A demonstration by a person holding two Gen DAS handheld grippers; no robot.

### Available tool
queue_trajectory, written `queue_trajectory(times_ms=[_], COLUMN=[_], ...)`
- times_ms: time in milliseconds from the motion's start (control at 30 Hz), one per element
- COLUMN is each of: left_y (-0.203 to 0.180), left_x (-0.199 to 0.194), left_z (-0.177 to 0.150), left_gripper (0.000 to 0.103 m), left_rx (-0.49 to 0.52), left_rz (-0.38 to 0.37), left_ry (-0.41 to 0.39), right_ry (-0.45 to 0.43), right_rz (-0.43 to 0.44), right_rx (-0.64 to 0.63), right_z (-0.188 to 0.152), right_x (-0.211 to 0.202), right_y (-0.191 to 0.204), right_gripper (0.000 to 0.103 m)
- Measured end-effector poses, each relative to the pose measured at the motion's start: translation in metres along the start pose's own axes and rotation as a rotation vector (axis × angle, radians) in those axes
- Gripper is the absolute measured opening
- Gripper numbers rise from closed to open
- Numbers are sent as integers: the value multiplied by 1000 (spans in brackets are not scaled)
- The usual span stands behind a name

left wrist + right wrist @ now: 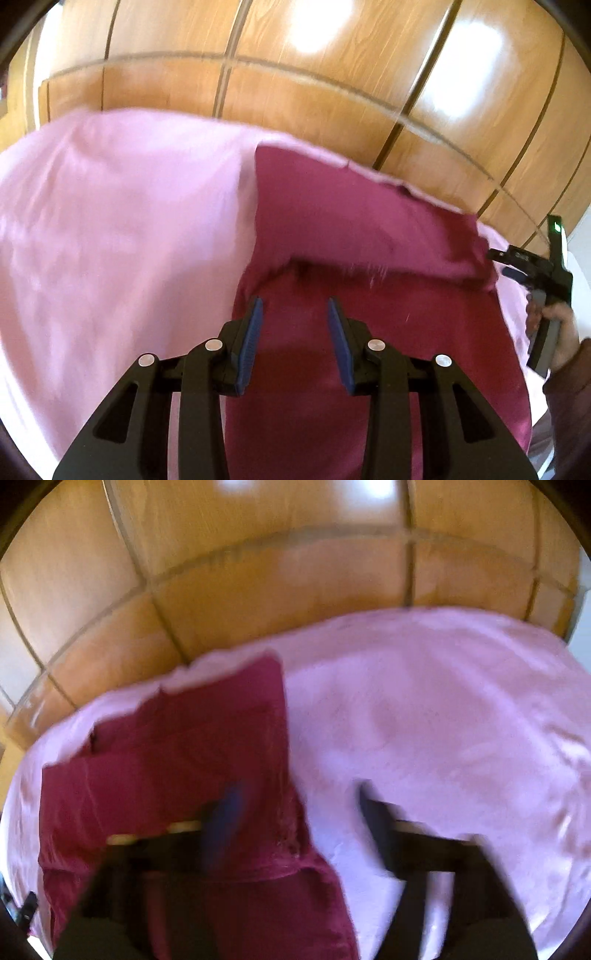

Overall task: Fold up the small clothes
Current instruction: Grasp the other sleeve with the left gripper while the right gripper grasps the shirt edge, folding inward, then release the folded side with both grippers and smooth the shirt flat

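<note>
A dark maroon garment (332, 221) lies on a pink sheet (110, 221), with one part doubled over across its far end. My left gripper (295, 302) hovers over its middle, blue pads (255, 332) apart and nothing between them. At the garment's right corner, a hand holds my right gripper (504, 264). The right wrist view is blurred: the maroon garment (184, 738) fills the left side. There my right gripper (299, 790) stands open over the garment's right edge, one finger above the cloth and the other above the pink sheet (443, 720).
Glossy wooden panels (332, 92) rise behind the sheet's far edge, and they also fill the top of the right wrist view as wooden panels (258, 590). A person's hand and dark sleeve (565, 369) are at the right edge. Bare pink sheet extends left of the garment.
</note>
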State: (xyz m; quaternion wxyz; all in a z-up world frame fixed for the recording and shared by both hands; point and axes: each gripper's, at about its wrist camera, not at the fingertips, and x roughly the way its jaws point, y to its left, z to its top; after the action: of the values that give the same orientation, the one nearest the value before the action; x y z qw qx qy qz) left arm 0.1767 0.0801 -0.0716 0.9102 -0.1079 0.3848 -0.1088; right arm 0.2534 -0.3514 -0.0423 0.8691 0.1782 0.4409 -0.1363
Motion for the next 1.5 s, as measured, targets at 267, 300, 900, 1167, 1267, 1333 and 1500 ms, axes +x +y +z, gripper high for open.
queue_trajectory(times_ms=[267,300,900,1167,1267,1333,1500], left_y=[-32,-36,-32,-44,-48,-50,-53], left_x=[33,40,109,44,24,9,-22], left_z=[54,58,52,29,21,17,7], left_gripper=[36,36,36,36,48,58,61], left_rx=[29,38,89,127,158,171,197], left_rz=[25,33,245,240,257,272,289], left_ry=[-73,-71,43,-32,-74,-120,-169], right_ry=[-39,-30,-18,-24,-10,-12,-23], right_rz=[120,113,18,-42,-66,-65,-37], right_rx=[-252,-272,-237,-253,-249,-247,-276], right_z=[-16,-23,-33,-35,-38,-43,-67], right_x=[-15,-10,60,55,46,36,3], right_y=[81,87,60,65,64,64,65], right_gripper=[71,71,96,101,101,101,101])
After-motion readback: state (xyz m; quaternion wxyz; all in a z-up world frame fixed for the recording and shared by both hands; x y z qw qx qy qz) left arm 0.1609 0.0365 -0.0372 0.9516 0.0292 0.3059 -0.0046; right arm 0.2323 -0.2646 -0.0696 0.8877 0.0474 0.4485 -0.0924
